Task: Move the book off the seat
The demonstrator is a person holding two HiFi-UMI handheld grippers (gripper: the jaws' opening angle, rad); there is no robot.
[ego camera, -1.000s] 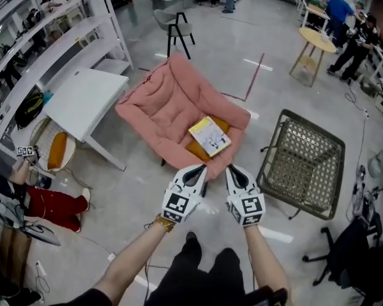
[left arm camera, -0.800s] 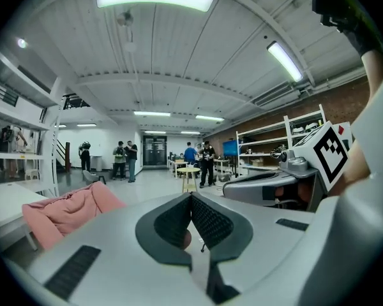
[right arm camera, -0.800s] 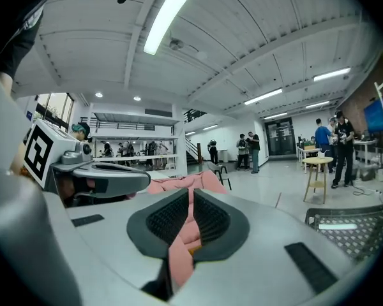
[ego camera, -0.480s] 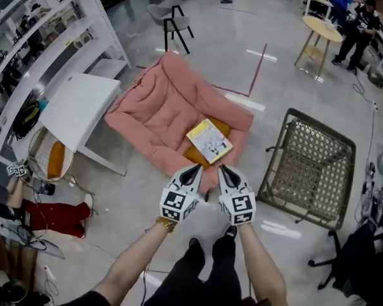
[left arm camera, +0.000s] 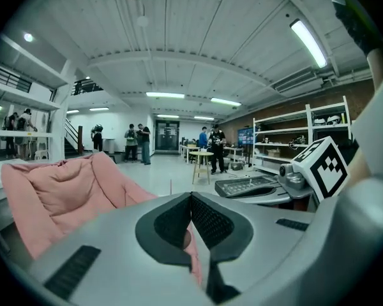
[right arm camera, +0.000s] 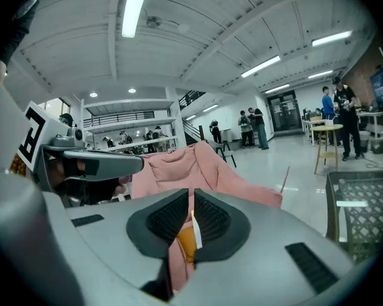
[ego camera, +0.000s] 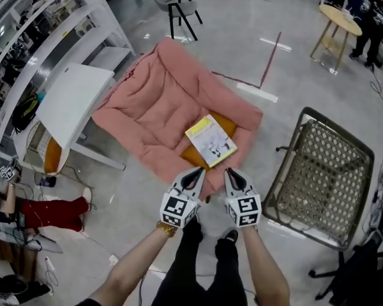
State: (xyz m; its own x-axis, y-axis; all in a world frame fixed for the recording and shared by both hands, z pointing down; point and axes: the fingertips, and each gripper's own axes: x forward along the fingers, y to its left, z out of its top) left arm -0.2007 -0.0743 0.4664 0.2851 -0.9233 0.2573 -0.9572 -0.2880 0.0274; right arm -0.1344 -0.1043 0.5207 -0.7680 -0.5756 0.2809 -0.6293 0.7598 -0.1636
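A yellow-and-white book [ego camera: 210, 141] lies flat on an orange cushion [ego camera: 195, 156] at the front of a big pink padded seat [ego camera: 156, 104]. In the head view both grippers hover side by side just short of the seat's near edge, below the book. My left gripper [ego camera: 197, 173] is shut with nothing in it. My right gripper [ego camera: 230, 173] is shut and empty too. In the right gripper view the book's edge [right arm camera: 196, 230] and the orange cushion [right arm camera: 186, 242] show beyond the closed jaws. The left gripper view shows the pink seat [left arm camera: 57, 193] ahead.
A wicker-mesh chair [ego camera: 322, 167] stands close on the right. A white table [ego camera: 73, 101] and white shelving [ego camera: 51, 34] are on the left, with bags and a red item [ego camera: 48, 212] on the floor. A dark chair [ego camera: 175, 5] and a round wooden table [ego camera: 341, 24] stand farther off.
The view has closed in on the pink seat, so the book now sits nearer to both grippers. Both grippers stay shut and side by side.
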